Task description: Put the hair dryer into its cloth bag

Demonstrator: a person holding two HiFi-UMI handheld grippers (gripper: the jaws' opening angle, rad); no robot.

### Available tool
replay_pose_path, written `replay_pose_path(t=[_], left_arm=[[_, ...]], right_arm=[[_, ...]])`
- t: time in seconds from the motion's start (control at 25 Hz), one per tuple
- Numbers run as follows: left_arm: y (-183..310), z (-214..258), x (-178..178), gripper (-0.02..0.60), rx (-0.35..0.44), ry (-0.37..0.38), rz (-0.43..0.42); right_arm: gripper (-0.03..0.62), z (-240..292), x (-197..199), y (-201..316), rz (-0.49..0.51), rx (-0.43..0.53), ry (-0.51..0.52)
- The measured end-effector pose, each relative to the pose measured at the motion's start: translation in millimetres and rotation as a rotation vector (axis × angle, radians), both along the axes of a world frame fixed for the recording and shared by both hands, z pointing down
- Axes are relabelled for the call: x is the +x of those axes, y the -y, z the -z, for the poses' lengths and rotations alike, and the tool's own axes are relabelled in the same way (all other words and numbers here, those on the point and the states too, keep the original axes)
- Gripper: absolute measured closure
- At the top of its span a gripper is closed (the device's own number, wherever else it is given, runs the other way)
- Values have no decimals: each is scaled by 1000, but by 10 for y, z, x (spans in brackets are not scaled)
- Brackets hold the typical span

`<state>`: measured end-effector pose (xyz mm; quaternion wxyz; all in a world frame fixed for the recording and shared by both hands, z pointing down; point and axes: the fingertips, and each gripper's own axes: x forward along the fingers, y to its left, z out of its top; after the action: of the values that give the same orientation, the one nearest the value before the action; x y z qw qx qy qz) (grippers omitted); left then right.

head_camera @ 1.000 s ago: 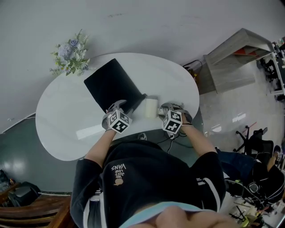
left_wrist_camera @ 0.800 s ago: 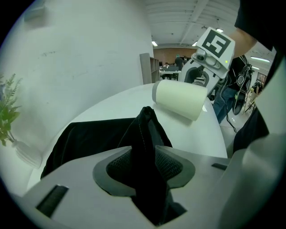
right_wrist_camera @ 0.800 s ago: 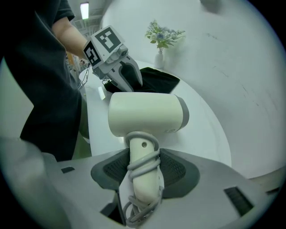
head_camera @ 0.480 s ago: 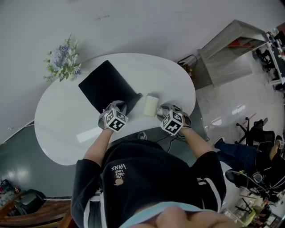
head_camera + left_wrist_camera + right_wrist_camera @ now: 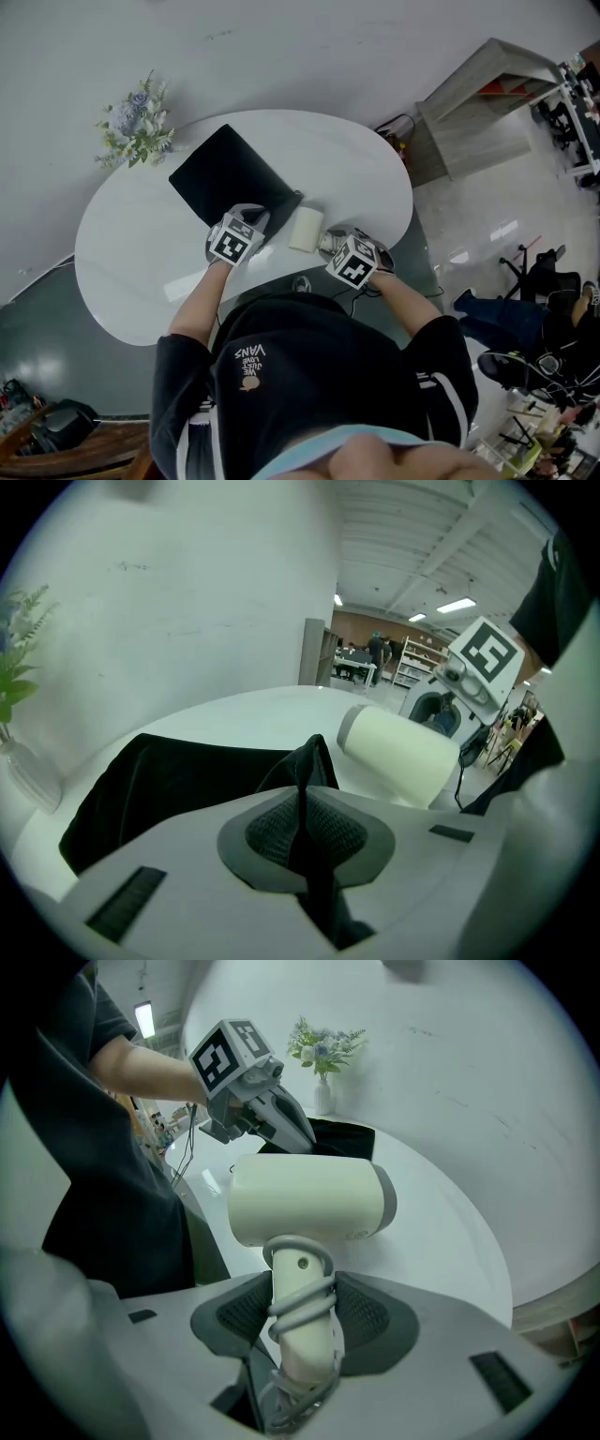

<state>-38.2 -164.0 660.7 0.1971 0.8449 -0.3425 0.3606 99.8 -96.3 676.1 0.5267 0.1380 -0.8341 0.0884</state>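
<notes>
Hair dryer [image 5: 309, 1199]: cream body, grey cord wound round the handle. My right claw [image 5: 300, 1321] is clamped on that handle, pads pressing both sides, barrel pointing across toward the bag. In the head view the dryer sits at frame centre, just right of the bag's near corner, not inside it yet.

Cloth bag [image 5: 178, 780]: black, mostly flat on the worktop [image 5: 356, 169], running from centre toward the upper left in the head view. Its near edge is pulled up into a peak.

Left claw [image 5: 302, 808]: jaws have just been closing and now pinch a fold of that bag edge, with black cloth showing between the pads and trailing down behind them. So it is gripping the bag, not empty.

Changes from a second ago: the left claw was standing open at the bag's edge and now has it caught and raised a little. The dryer has also come leftward, so the gap between barrel and bag corner is narrower in the head view.

My read for the task: the mouth is being held for loading and the dryer is on approach. Insertion not started. I can't tell from these views whether the mouth is really open or I've pinched both layers together.

Further out: flowers in a vase [image 5: 136, 120] at the worktop's upper left edge, well apart from the work.
</notes>
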Motion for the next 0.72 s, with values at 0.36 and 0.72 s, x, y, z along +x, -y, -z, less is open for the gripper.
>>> replay_pose_path(t=[0.36, 0.72], left_arm=[[-95, 229, 106, 545, 3, -103, -36], [-272, 497, 179, 545, -3, -151, -105]], right_arm=[[367, -17, -261, -228, 15, -50, -5], [367, -16, -491, -153, -41, -36, -13]])
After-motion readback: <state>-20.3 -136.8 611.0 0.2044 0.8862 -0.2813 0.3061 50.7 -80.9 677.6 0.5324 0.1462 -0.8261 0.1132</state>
